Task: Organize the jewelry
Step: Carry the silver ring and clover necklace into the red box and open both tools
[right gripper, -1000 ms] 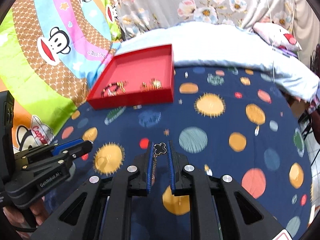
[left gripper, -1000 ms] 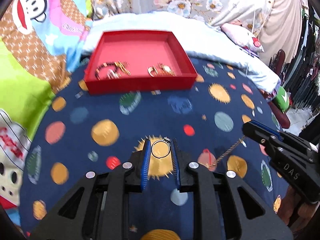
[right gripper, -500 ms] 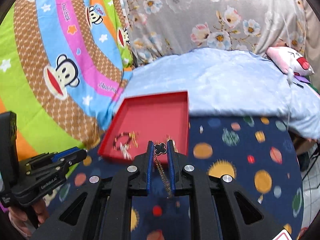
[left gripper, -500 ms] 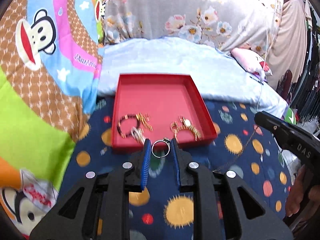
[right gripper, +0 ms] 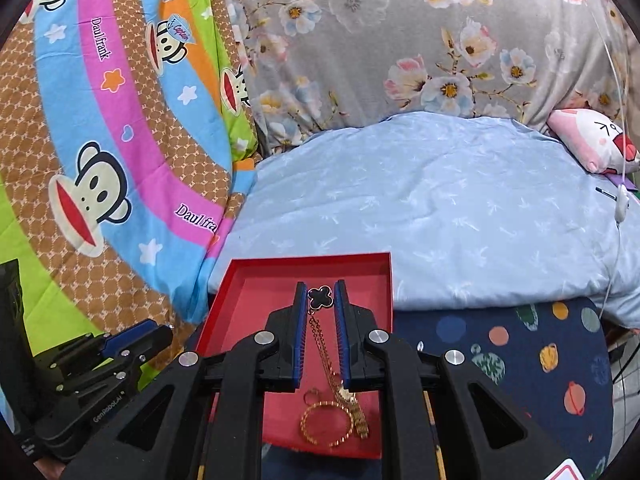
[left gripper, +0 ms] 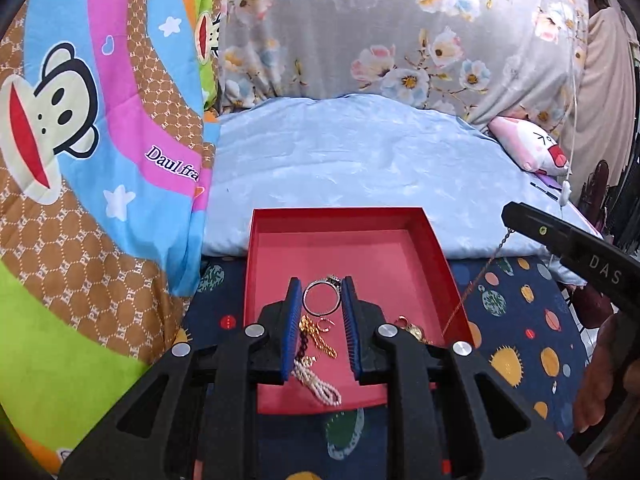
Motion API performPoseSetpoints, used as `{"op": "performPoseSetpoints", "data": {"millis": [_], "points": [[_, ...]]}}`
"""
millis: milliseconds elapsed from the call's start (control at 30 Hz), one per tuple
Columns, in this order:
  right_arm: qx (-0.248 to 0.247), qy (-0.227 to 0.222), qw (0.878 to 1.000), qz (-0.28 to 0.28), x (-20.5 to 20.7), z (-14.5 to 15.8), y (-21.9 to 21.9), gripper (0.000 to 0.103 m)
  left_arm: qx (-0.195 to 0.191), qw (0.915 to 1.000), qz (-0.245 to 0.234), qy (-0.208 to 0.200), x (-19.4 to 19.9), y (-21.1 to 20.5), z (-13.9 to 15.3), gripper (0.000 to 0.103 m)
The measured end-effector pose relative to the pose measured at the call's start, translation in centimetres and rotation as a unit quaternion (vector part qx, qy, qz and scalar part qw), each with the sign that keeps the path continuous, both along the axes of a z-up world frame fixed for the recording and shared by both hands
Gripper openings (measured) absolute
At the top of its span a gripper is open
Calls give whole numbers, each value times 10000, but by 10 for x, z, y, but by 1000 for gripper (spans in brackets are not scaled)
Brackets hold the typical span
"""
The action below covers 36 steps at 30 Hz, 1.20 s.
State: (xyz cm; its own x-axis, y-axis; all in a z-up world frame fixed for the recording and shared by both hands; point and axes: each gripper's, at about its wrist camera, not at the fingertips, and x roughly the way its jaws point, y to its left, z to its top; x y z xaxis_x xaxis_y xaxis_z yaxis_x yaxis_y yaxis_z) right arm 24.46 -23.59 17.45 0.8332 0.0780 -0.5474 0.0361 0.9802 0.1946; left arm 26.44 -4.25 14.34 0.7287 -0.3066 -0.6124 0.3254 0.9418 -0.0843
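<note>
1. Green, brown, blue and pink cartoon-monkey quilt [left gripper: 92, 152] fills the left side of both wrist views, with a pale blue sheet [left gripper: 360, 168] beside it and a grey floral cloth [left gripper: 380, 32] hanging behind.
2. Left gripper [left gripper: 322, 300] hangs over the red tray [left gripper: 440, 264]; its blue-padded jaws are clamped on a silver ring [left gripper: 320, 299], held upright between the pads with its small stone setting at the top.
3. Under that gripper, on the tray floor, lie a gold chain [left gripper: 320, 338], a dark beaded strand partly hidden by the left finger, and a loop of pearl beads [left gripper: 318, 386].
4. Further right in the tray lies a gold piece [left gripper: 412, 330], mostly hidden behind the gripper's right finger.
5. Right gripper [right gripper: 320, 298] also hangs over the tray, which sits on a navy planet-print cloth [right gripper: 520, 360]. Its jaws are pressed onto a black clover pendant [right gripper: 320, 297], and the pendant's gold chain [right gripper: 324, 356] dangles down between the fingers.
6. Below it on the tray floor rest a gold bangle [right gripper: 326, 424] and a gold watch-like band [right gripper: 354, 408], touching each other.
7. A pink-and-white plush [right gripper: 592, 144] lies at the far right on the sheet.
</note>
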Motion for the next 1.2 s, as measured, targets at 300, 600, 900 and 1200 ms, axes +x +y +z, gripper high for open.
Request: {"op": "performPoseSetpoints", "data": {"millis": [300,600,900,1200], "points": [[-273,175,9995,-8,43,-16,6,12,126,9997,196,78,44,-9,-13,20],[-315,478,9983,-48,65,-50,2,12,288,9989,270,250,72,-19,-36,20],[-361,493,9981,-97,71,-62,0,13,372,9981,424,246,80,-25,-46,21],[-317,472,9984,-70,69,-62,-1,15,487,9972,554,146,76,-23,-46,51]]}}
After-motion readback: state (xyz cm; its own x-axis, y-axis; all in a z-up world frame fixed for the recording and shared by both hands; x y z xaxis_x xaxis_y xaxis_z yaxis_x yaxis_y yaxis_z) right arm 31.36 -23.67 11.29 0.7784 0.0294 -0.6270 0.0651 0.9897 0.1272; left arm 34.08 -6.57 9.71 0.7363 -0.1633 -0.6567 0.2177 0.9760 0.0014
